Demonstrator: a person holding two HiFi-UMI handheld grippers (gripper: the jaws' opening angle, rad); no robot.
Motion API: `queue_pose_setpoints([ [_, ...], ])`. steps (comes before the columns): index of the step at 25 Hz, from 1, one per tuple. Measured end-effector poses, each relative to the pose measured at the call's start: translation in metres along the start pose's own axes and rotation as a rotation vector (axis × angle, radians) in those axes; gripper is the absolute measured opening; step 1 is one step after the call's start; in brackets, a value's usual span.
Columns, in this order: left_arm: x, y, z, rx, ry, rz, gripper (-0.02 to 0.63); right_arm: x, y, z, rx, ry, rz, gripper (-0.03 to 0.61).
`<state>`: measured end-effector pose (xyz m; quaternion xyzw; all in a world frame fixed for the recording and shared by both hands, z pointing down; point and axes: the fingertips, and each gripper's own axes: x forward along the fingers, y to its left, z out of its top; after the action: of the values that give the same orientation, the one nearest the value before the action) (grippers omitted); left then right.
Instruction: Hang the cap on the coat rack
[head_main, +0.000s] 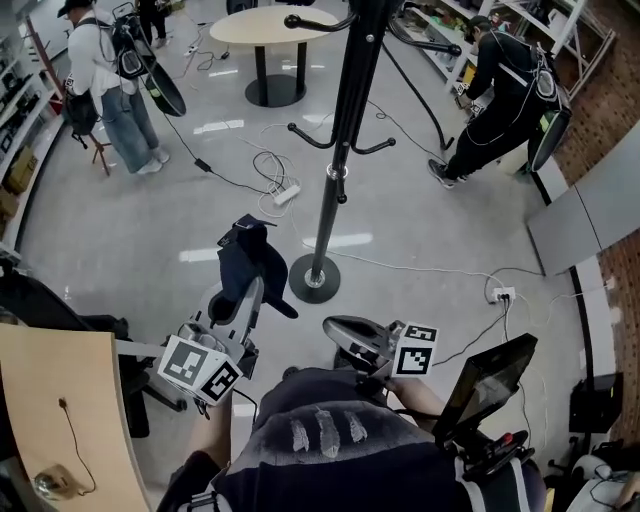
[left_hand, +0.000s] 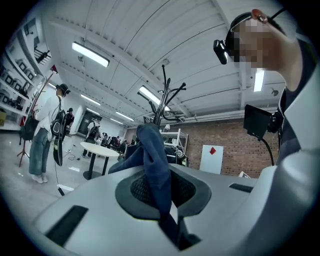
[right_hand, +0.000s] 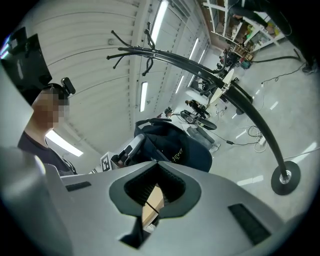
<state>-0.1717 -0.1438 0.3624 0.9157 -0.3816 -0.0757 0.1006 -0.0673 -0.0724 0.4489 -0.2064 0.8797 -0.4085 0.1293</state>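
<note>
Left gripper (head_main: 246, 292) clamping dark cap (head_main: 250, 262) by fabric, holding it off floor, near coat rack (head_main: 334, 160) pole. Right gripper (head_main: 335, 330) idling, jaws together, empty. Cap not yet hooked; lifting onto hook (head_main: 300, 131) remaining.

The cap (head_main: 248, 262) is dark navy, with small pale lettering on its side in the right gripper view. The coat rack (head_main: 343, 120) is black all over: pole, hooks and round foot. The left gripper (head_main: 247, 288) and the right gripper (head_main: 330, 326) are light grey, with black ribbed faces on the fingers (left_hand: 134, 189). Each carries a white cube printed with black square markers. The floor (head_main: 130, 230) is pale glossy grey. A round table (head_main: 262, 25) has a beige top on a black pedestal. The brick wall (left_hand: 227, 142) is red-brown, and its white panel (left_hand: 212, 159) bears a red diamond.
</note>
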Motion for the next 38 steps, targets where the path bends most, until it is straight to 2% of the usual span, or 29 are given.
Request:
queue_pose_setpoints([
  [7,0.035,0.017,0.037,0.151,-0.048,0.093,0.037,-0.015,-0.031,0.024,0.001,-0.014,0.057,0.003],
  [17,0.084,0.028,0.113,0.272,-0.131,0.192,0.037,-0.027,-0.054,0.063,0.030,0.003,0.098,0.003],
  [24,0.106,0.030,0.152,0.365,-0.174,0.219,0.037,-0.029,-0.059,0.064,0.041,0.035,0.102,0.003],
  [34,0.133,0.055,0.177,0.408,-0.182,0.227,0.037,-0.011,-0.057,0.061,0.010,0.087,0.104,0.003],
  [38,0.137,0.063,0.204,0.415,-0.189,0.227,0.037,-0.003,-0.046,0.068,0.012,0.082,0.094,0.003],
])
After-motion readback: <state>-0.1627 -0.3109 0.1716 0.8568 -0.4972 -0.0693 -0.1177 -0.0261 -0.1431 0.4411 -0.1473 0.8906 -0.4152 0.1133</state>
